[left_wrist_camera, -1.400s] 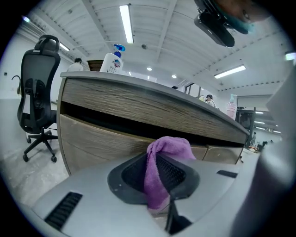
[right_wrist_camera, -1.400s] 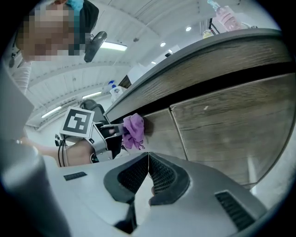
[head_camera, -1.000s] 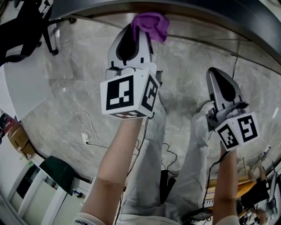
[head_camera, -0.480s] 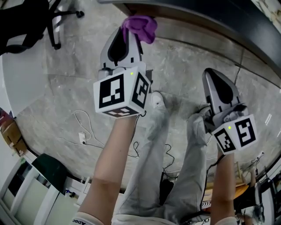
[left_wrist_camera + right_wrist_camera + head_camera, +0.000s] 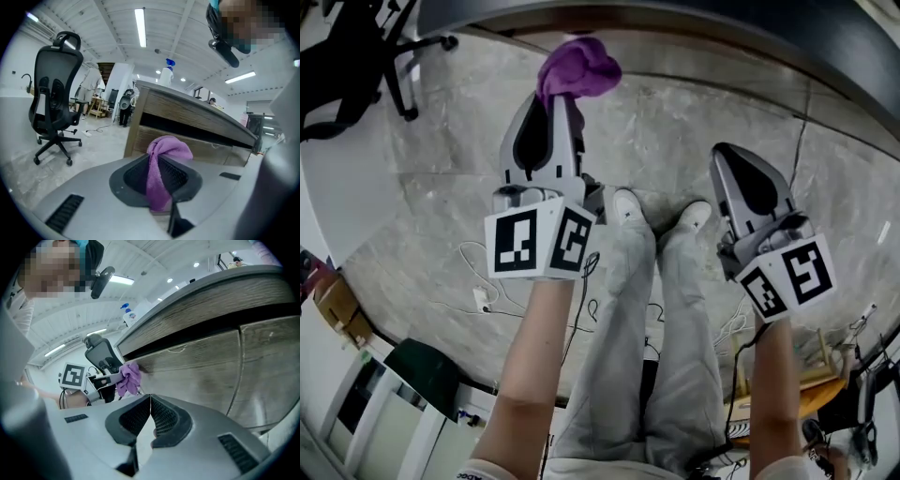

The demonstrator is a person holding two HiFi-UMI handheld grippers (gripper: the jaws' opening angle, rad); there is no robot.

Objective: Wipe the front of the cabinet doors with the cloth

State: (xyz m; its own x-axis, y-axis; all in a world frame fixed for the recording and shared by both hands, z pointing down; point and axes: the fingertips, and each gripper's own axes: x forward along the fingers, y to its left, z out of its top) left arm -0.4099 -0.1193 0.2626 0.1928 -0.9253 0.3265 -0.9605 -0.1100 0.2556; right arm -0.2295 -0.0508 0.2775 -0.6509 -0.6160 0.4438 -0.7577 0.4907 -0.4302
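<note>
cloth clamped in your left jaws, cabinet front ahead

your left gripper [image 5: 551, 101] has its jaws clamped on the purple cloth [image 5: 578, 67], which bunches out past the tips toward the wooden cabinet [image 5: 187, 123]. in the right gripper view the cloth sits just beside the cabinet front, below the dark gap under the top; whether it touches the wood you cannot tell. your right gripper [image 5: 150, 414] is off to the right, its jaws together with nothing between them, facing a cabinet door [image 5: 206, 373] edged by a vertical seam.

your own legs [image 5: 647, 309] and white shoes [image 5: 626, 204] show between the two grippers in the head view. a black office chair [image 5: 55, 101] stands well left of the cabinet. a white spray bottle [image 5: 165, 74] with a blue head stands on the cabinet's top surface near its left corner. loose cables [image 5: 483, 272] lie on the floor left of your legs, and a cardboard box [image 5: 337, 305] sits at the far left edge.

the floor [image 5: 694, 122] is grey marbled slabs. the room is a wide hall with a white ceiling and strip lights [image 5: 140, 27], with desks far behind the chair.
</note>
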